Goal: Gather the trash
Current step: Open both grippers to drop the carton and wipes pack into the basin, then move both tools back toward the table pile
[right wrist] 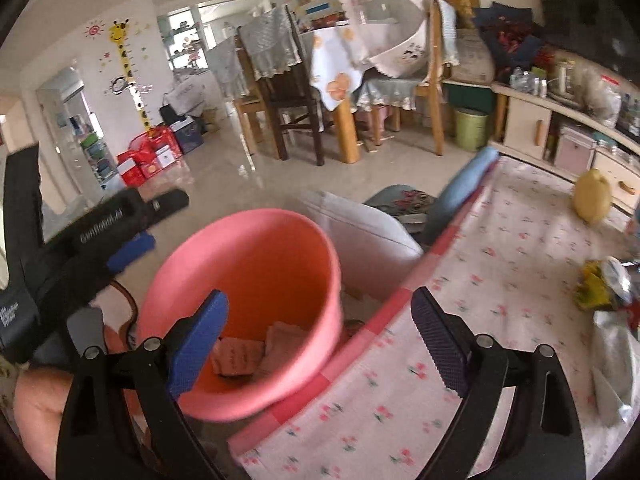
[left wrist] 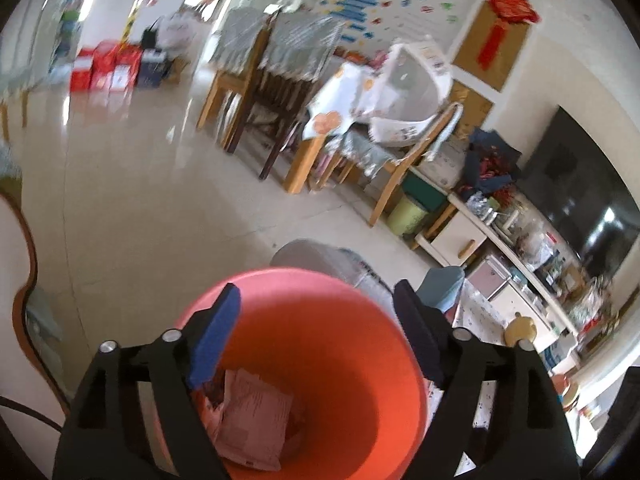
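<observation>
A pink-orange bin (left wrist: 304, 276) stands right under my left gripper (left wrist: 316, 308), which is open with nothing between its fingers. Crumpled paper wrappers (left wrist: 252, 416) lie at the bin's bottom. In the right wrist view the same bin (right wrist: 240, 216) stands beside the edge of a table with a floral cloth (right wrist: 500, 260), with the wrappers (right wrist: 240, 356) inside. My right gripper (right wrist: 320, 316) is open and empty, straddling the bin's rim and the table edge. The left gripper (right wrist: 156, 226) shows at the left. A yellow-green wrapper (right wrist: 600, 284) and silvery foil (right wrist: 616, 344) lie on the cloth at the right.
A white cushion (right wrist: 360, 232) sits just behind the bin. Wooden chairs and a dining table (right wrist: 340, 80) stand across the tiled floor, with a small green bin (right wrist: 472, 128) and a low cabinet (right wrist: 528, 120) beyond. A yellow object (right wrist: 592, 196) rests on the cloth. A hand (right wrist: 36, 412) is at lower left.
</observation>
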The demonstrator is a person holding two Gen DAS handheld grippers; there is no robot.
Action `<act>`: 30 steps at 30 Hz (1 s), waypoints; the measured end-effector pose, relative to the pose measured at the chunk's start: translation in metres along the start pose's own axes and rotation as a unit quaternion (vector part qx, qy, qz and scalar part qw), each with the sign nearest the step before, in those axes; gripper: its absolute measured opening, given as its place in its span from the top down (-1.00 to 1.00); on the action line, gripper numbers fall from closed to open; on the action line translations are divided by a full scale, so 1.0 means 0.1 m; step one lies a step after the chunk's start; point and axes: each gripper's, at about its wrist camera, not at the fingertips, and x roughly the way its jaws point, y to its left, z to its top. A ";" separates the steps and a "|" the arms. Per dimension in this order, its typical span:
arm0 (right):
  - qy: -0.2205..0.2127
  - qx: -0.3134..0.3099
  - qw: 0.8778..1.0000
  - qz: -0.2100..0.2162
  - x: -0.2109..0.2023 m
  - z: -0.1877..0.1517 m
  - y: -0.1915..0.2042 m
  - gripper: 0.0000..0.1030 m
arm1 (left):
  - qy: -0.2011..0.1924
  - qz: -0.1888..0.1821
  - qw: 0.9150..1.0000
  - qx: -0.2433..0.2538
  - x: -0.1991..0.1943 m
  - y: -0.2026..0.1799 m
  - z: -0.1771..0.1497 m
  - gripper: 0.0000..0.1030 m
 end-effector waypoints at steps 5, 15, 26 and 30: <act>-0.022 -0.017 0.999 -0.023 -0.25 -0.15 -0.15 -0.78 | -0.054 -0.030 0.997 0.046 -0.13 -0.29 -0.07 -0.75; -0.058 -0.084 0.991 -0.084 -0.74 -0.46 -0.30 -0.88 | -0.064 -0.091 0.990 0.084 -0.21 -0.73 -0.20 -0.78; -0.055 -0.077 0.989 -0.118 -1.08 -0.71 -0.62 -0.90 | -0.023 -0.117 0.986 0.119 -0.16 -1.07 -0.43 -0.78; -0.048 -0.070 0.988 -0.128 -1.15 -0.80 -0.73 -0.90 | -0.023 -0.122 0.981 0.150 -0.17 -1.25 -0.55 -0.78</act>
